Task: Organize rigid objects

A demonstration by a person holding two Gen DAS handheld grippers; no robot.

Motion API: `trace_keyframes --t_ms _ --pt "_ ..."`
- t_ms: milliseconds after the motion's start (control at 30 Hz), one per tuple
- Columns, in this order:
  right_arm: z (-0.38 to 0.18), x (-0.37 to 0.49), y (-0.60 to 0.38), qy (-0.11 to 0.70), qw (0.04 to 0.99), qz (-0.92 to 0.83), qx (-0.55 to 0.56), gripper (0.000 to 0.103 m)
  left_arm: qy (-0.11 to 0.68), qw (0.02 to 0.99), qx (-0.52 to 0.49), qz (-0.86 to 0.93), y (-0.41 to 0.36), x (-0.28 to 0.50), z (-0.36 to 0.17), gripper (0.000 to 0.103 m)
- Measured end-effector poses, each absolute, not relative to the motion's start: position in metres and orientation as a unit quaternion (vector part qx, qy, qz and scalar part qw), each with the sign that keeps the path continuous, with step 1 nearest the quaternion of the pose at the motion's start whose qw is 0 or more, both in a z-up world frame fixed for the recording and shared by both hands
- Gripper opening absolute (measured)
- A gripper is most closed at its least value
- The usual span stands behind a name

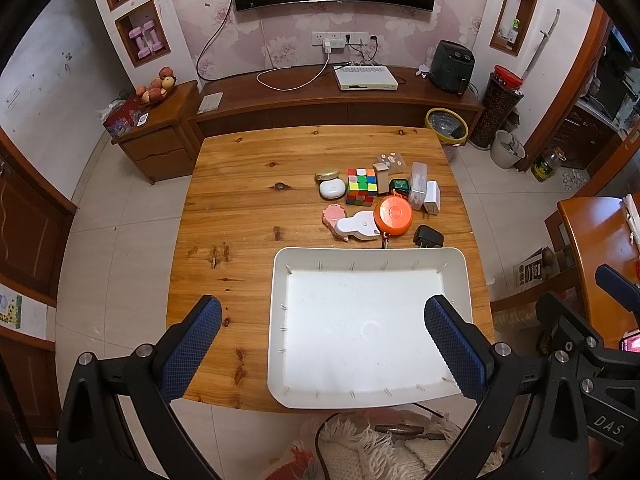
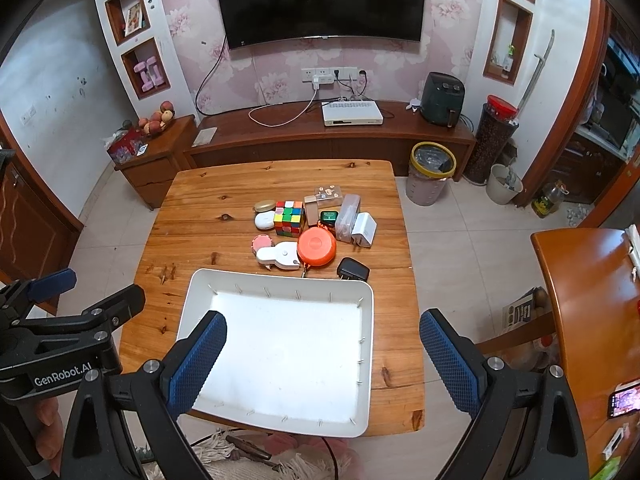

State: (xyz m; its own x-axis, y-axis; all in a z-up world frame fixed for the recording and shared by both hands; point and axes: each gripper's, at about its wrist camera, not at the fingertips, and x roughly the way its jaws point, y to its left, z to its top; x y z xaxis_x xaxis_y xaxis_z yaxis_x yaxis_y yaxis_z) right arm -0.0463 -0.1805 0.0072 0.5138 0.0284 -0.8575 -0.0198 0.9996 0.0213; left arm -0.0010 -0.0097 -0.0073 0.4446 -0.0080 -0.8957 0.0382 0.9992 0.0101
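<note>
Left wrist view: the left gripper [image 1: 322,344] hangs above the near edge of the wooden table [image 1: 248,184], fingers [image 1: 192,344] spread wide and holding nothing. The white tray [image 1: 372,256] lies empty at the near side of the table, right of centre, its near rim at the table edge.

The objects sit in a cluster just beyond the tray's far rim. From the left:
- a gold oval tin [image 1: 327,175] with a white earbud case [image 1: 332,189] touching it on the near side;
- a pink disc [image 1: 334,214] and a white flat device [image 1: 356,227] nearer the tray;
- a colour cube [image 1: 362,186];
- a tan block [image 1: 382,178], upright;
- a green box [image 1: 399,187];
- an orange round case [image 1: 393,214], overlapping the white device;
- a clear box [image 1: 418,184];
- a white charger [image 1: 433,197];
- a black adapter [image 1: 428,236], just beside the tray's far rim.

A clear packet [image 1: 390,160] lies at the far side of the cluster.

Right wrist view: the right gripper [image 2: 323,356] hovers over the tray's near right part, fingers [image 2: 450,360] likewise wide apart and empty. The left gripper's body shows at the left edge, a hand [image 2: 48,436] beneath it.
</note>
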Motion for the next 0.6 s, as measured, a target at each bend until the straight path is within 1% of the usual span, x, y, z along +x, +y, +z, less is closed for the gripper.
trace_keyframes --t_ms 600 --pt "0.0059 -0.0449 -0.1842 0.492 0.870 0.017 0.005 0.098 0.528 0.849 0.015 -0.013 -0.0122 -0.0039 -0.0130 0.101"
